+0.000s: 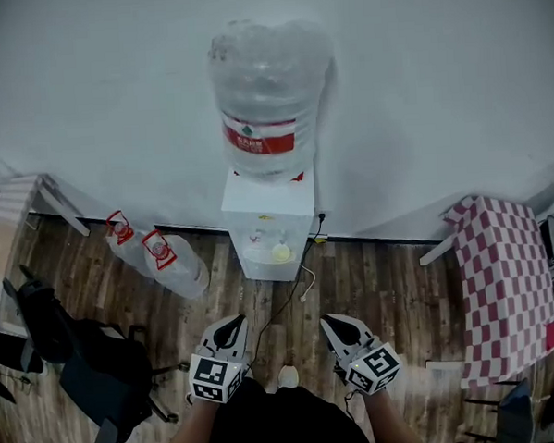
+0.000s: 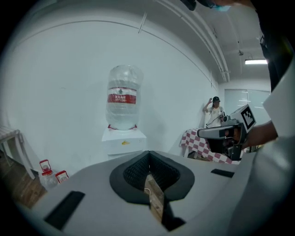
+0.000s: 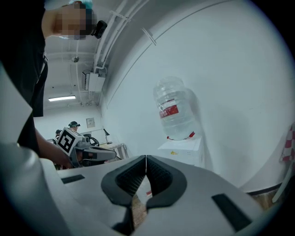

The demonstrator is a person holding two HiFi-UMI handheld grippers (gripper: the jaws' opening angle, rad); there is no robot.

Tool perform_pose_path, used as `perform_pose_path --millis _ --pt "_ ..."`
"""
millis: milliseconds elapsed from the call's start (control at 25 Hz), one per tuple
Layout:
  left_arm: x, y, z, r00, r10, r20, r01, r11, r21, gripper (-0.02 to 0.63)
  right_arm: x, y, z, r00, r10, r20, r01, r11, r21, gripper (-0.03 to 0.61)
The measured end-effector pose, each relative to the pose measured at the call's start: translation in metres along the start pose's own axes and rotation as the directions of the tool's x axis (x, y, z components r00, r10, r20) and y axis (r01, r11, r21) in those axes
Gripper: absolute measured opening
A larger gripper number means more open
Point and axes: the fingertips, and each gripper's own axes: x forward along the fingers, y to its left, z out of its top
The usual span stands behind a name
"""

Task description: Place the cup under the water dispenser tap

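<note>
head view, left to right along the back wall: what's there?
table at the left edge → first spare bottle → second spare bottle → water dispenser → checkered-cloth table

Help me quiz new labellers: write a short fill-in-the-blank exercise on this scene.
The big bottle on the dispenser has a ____ label.
____ spare bottles sit on the floor beside it.
The left tongs and right tongs are both ____ and hold nothing.
Missing words: red; two; shut.
</note>
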Motion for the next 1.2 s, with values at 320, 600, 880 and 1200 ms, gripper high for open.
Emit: perform_pose_path --millis 320,600,880,1200 --pt "-0.025 0.027 0.016 0.998 -0.057 0.008 0.057 0.998 0.04 0.014 0.006 0.016 0.016 0.996 -0.079 0.027 0.08 0.997 -0.002 0.021" --pt "-0.036 0.053 0.025 0.997 -0.071 0.02 0.07 0.996 0.053 0.014 0.007 0.037 0.021 0.989 -0.143 0.039 0.143 0.99 -0.003 0.021" --pt "-0.024 0.06 0.038 0.995 -0.086 0.049 0.083 0.995 0.053 0.014 -0.001 0.037 0.019 0.981 -0.191 0.044 0.19 0.981 0.026 0.021" --pt "-0.021 0.05 0.025 0.995 -0.1 0.025 0.098 0.994 0.05 0.014 -0.005 0.036 0.016 0.977 -0.211 0.041 0.21 0.977 0.027 0.021"
